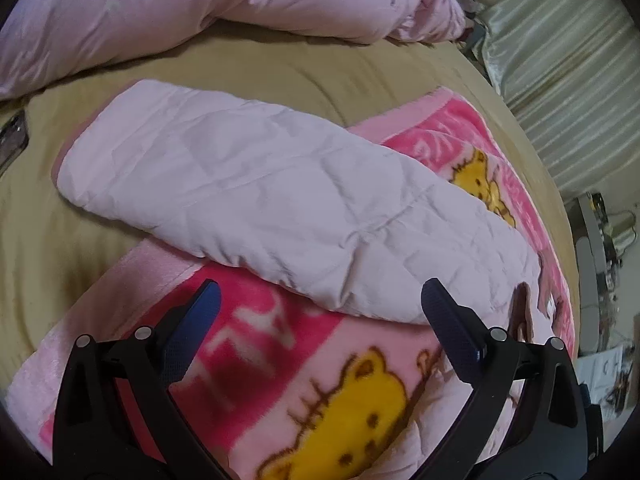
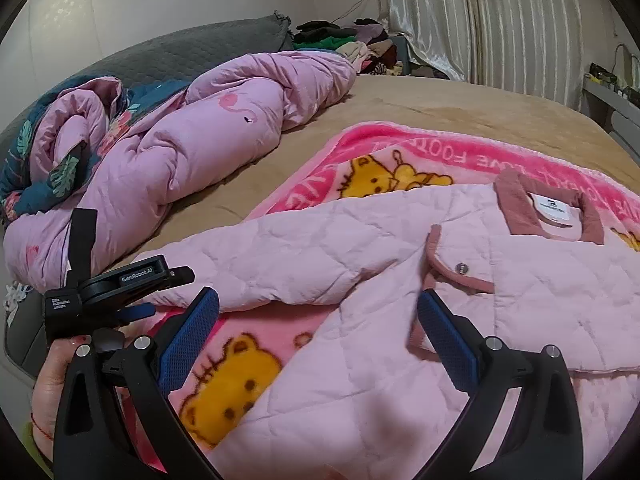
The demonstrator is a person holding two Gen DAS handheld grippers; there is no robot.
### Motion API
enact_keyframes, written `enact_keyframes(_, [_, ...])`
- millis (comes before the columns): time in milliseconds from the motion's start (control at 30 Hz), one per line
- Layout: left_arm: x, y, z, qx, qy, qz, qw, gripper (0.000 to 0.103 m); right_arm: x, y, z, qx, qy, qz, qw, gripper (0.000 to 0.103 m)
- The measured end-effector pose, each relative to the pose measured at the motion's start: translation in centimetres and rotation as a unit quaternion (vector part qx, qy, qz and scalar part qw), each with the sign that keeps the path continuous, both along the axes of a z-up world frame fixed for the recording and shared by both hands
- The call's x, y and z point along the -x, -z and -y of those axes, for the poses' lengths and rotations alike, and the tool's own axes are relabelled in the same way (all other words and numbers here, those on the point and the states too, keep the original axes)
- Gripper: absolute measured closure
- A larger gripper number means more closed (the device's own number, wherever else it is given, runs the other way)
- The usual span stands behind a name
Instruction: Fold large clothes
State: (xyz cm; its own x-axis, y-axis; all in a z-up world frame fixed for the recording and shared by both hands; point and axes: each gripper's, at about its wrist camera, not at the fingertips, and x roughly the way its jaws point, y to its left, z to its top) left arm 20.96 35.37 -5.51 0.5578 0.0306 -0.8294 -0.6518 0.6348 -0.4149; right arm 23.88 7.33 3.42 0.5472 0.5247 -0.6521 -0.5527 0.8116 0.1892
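A pale pink quilted jacket [image 2: 400,320] lies spread face up on a pink cartoon-bear blanket [image 2: 400,152] on the bed. Its dusty-pink collar [image 2: 552,208] with a white label is at the right. One sleeve [image 1: 256,204] stretches out to the left across the blanket [image 1: 320,380]. My left gripper [image 1: 320,304] is open and empty, just above the sleeve's near end. My right gripper [image 2: 320,312] is open and empty over the jacket's body, near the armpit. The left gripper's body [image 2: 112,284] shows at the left of the right wrist view.
A bundled pink duvet [image 2: 180,140] lies along the far side of the tan bedsheet [image 2: 440,100]. A dark grey pillow [image 2: 180,52] and a pile of clothes [image 2: 352,40] are behind it. Striped curtains [image 2: 480,20] hang at the right. A phone [image 1: 12,136] lies at the left.
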Motion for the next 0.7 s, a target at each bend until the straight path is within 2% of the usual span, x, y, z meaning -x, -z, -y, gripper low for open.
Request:
enact_keyframes(100, [0.4, 0.3, -0.6, -0.016, -0.025, -0.01, 0.9995, 0.009, -0.2, 0.4, -0.4, 0.0, -0.001, -0.005, 1.0, 0.004])
enact_keyframes(267, [0.7, 1.6, -1.9, 0.003, -0.049, -0.011, 0.9987, 0.009, -0.3, 1.0, -0.6, 0.002, -0.002, -0.012, 1.0, 0.004])
enact_keyframes(400, [0.5, 3.8, -3.4, 0.028, -0.068, -0.025, 0.997, 0.009, -0.5, 1.4, 0.0, 0.001, 0.005, -0.019, 1.0, 0.004])
enact_keyframes(500, [0.4, 4.2, -4.1, 0.029, -0.075, -0.019, 0.9966, 0.009, -0.8, 1.8, 0.7, 0.0, 0.011, -0.026, 1.0, 0.004])
enact_keyframes(633, [0.1, 4.1, -4.8, 0.007, -0.079, -0.005, 0.9968, 0.009, -1.1, 2.3, 1.9, 0.001, 0.024, -0.032, 0.999, 0.004])
enact_keyframes(700, [0.2, 4.2, -5.5, 0.009, -0.087, 0.007, 0.9961, 0.009, -1.3, 2.5, 3.0, 0.0, 0.035, -0.036, 0.999, 0.004])
